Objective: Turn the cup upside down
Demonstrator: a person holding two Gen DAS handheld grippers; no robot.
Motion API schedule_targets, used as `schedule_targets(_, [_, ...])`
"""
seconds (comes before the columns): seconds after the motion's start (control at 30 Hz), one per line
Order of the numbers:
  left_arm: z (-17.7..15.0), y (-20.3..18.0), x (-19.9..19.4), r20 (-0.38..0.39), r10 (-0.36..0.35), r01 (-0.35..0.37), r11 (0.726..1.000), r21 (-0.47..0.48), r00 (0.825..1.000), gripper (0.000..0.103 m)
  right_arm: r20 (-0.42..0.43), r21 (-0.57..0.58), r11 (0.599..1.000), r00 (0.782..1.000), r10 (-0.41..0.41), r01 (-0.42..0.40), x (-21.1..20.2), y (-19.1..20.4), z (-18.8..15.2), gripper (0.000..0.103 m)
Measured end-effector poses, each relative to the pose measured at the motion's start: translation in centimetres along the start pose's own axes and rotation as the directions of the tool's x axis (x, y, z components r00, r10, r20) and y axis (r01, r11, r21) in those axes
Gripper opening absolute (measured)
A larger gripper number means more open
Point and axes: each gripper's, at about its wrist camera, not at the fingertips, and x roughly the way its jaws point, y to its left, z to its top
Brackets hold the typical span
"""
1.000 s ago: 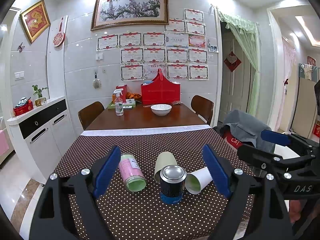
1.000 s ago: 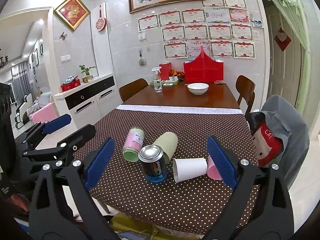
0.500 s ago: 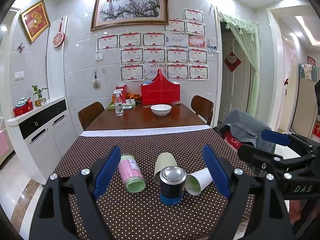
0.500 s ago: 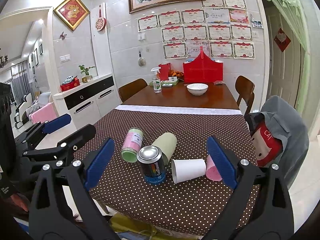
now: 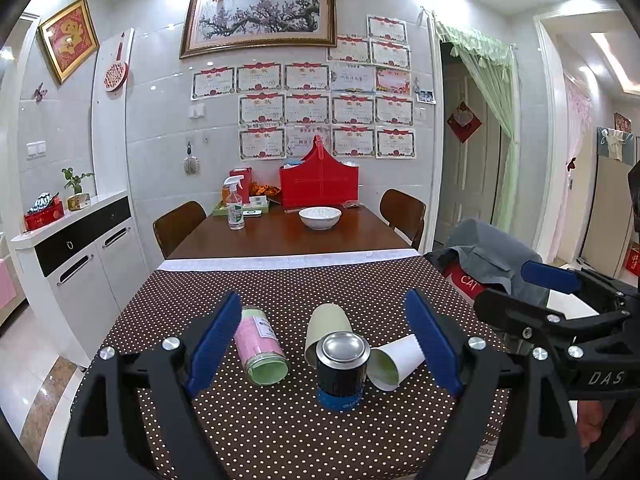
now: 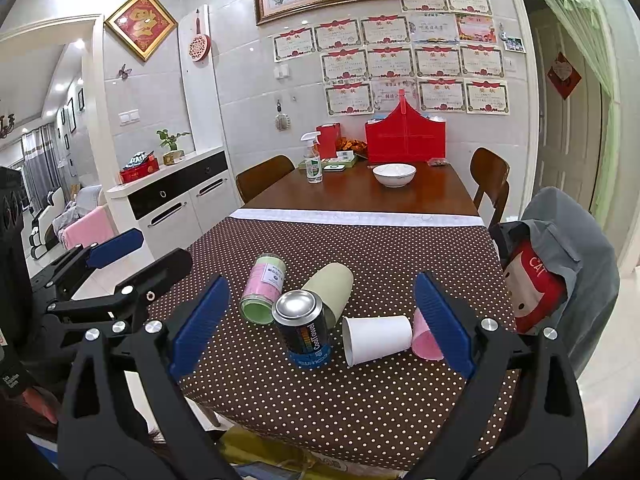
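Several cups lie on their sides on the dotted brown tablecloth [image 5: 280, 432]: a white paper cup [image 5: 394, 362] [image 6: 378, 340], a pale green cup [image 5: 328, 326] [image 6: 332, 286], a pink-labelled cup [image 5: 260, 346] [image 6: 264, 286] and a pink cup [image 6: 424, 340] partly hidden behind my right finger. A dark drink can [image 5: 342, 370] [image 6: 304, 330] stands upright among them. My left gripper [image 5: 324, 344] is open, hovering short of the cups with nothing held. My right gripper [image 6: 320, 324] is open too, just before the table's near edge.
Beyond the cloth, the bare wooden table [image 5: 288, 238] carries a white bowl [image 5: 320, 217], a spray bottle [image 5: 235, 204] and a red box [image 5: 319, 184]. Chairs stand at both sides; one on the right [image 6: 560, 264] holds draped clothing. A white sideboard [image 5: 76, 248] runs along the left.
The right wrist view has drifted slightly, so the cups sit a little further left in it. Nothing on the table has moved, and both grippers stay open.
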Motion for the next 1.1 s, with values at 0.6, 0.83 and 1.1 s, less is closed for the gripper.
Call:
schedule_targets(0.6, [-0.08, -0.30, 0.49, -0.004, -0.006, 0.006, 1.000, 0.003, 1.000, 0.083, -0.005, 0.005, 1.000, 1.000, -0.001, 0.001, -0.03, -0.25, -0.16, 0.092])
schedule_targets(0.83, [0.03, -0.27, 0.63, -0.009, -0.004, 0.004, 1.000, 0.001, 1.000, 0.083, -0.012, 0.010, 1.000, 1.000, 0.001, 0.000, 0.14, -0.50, -0.10, 0.092])
schedule_targets(1.1, [-0.01, -0.18, 0.74, -0.014, -0.001, 0.001, 1.000, -0.002, 1.000, 0.083, -0.016, 0.011, 1.000, 1.000, 0.002, -0.002, 0.35, -0.45, -0.11, 0.092])
